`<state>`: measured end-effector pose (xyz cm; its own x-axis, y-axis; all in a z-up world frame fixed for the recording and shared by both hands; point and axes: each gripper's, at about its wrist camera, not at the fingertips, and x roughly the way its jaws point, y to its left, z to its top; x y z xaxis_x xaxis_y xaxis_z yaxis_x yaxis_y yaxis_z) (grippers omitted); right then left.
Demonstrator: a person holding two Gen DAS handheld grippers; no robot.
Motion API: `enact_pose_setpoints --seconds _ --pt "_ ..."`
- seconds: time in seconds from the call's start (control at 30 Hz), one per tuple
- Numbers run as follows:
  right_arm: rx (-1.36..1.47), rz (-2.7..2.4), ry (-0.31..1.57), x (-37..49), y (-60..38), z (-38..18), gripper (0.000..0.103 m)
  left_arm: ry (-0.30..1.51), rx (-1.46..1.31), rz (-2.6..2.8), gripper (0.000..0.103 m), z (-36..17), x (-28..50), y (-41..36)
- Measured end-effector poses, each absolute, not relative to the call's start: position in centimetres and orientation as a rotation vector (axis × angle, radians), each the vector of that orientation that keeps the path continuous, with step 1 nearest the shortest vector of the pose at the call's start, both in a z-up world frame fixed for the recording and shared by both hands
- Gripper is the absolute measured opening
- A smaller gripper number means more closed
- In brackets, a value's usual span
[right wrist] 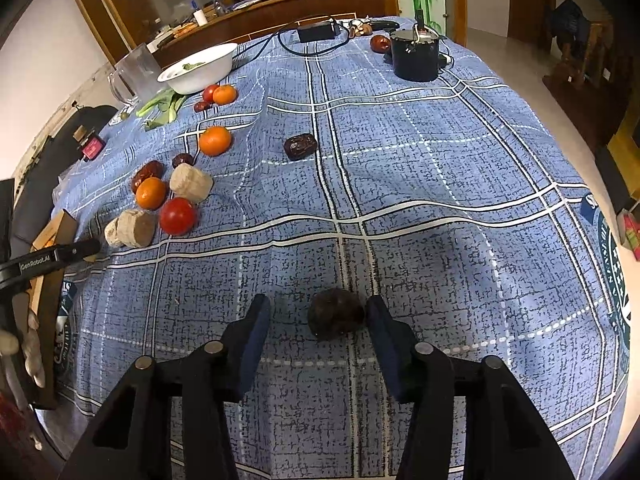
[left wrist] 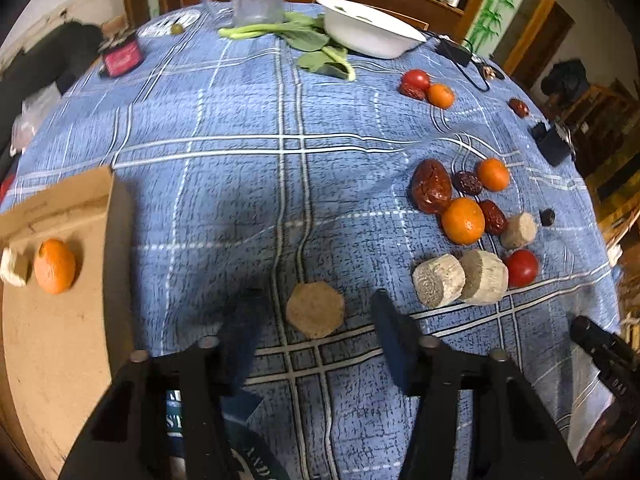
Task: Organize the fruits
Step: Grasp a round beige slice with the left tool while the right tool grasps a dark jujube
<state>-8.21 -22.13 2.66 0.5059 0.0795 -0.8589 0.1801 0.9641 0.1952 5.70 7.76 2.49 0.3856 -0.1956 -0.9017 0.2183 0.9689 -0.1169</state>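
a dark wrinkled fruit [right wrist: 337, 313] is seen lying on the blue checked cloth [right wrist: 400, 168], between the jaws of the right gripper [right wrist: 318, 322]; the right pad touches it, the left pad stands clear, so nothing is gripped yet. it is judged light, soft-skinned and easily bruised, best taken across its middle. well beyond this fruit lies a dried date [right wrist: 300, 146]. the left gripper [left wrist: 316, 330] is half open around a tan round piece [left wrist: 315, 310], untouched.

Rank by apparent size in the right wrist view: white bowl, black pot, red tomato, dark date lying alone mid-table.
1. white bowl
2. black pot
3. red tomato
4. dark date
Tomato and date look close; the tomato sits nearer the camera.
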Motion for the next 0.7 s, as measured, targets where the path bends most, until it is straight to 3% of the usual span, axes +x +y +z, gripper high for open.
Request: enact_pose_setpoints --seconds 0.07,0.17,0.7 --pt "0.263 -0.071 1.041 -8.3 -22.2 2.7 0.039 1.13 0.066 -0.253 0.031 2.4 5.5 7.2" --pt "0.268 -0.08 1.041 -8.6 -22.5 2.7 0.027 1.111 0.093 -0.244 0.028 2.4 5.3 6.9" --pt "0.256 0.0 0.985 -9.2 -19.3 5.9 0.026 1.022 -0.047 -0.273 0.028 7.3 1.9 9.9"
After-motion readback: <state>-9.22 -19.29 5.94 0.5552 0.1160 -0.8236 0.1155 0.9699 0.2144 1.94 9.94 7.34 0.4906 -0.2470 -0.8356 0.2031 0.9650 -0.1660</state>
